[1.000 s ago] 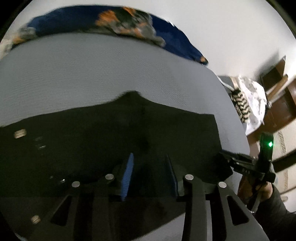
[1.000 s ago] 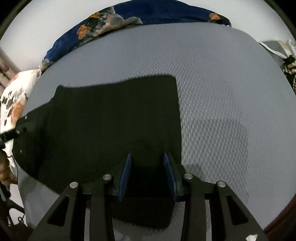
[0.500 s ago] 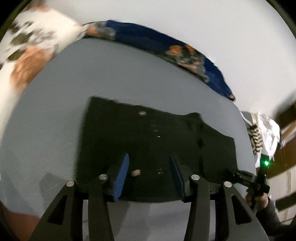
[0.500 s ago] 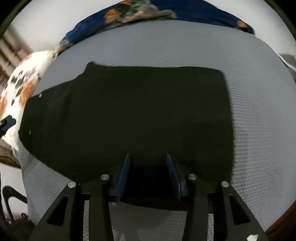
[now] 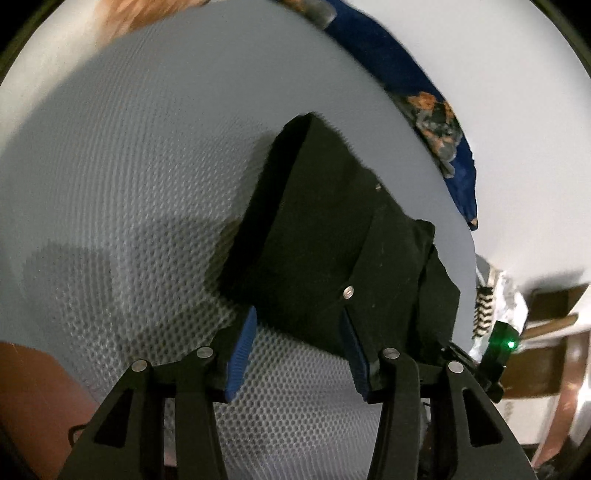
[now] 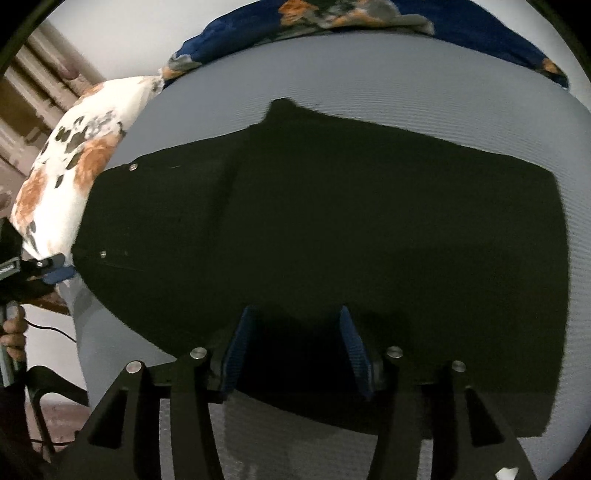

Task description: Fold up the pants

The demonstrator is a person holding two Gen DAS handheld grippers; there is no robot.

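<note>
Black pants [image 6: 332, 221] lie folded flat on the grey mesh bed cover [image 6: 406, 74], with metal buttons at their left end. My right gripper [image 6: 295, 347] hangs over the pants' near edge. Its jaws are opening, with cloth under and between the blue pads [image 6: 236, 347] but not pinched. My left gripper [image 5: 299, 350] stands open at the waist end of the pants [image 5: 332, 240], whose near edge runs between its fingertips, unpressed. Each gripper also shows in the other's view: the left gripper [image 6: 55, 271] at the far left, the right gripper [image 5: 506, 343] with a green light.
A blue flowered blanket [image 6: 332, 14] is bunched along the far side of the bed. A white flowered pillow [image 6: 74, 155] lies beside the waist end. Wooden furniture [image 5: 546, 325] and a striped cloth [image 5: 484, 306] stand beyond the bed's right edge. A person's hand [image 6: 14, 332] holds the left gripper.
The left gripper has swung sideways and rolled, from over the middle of the pants to their waist end. The right gripper has slid left along the near edge. Both jaws stand wider.
</note>
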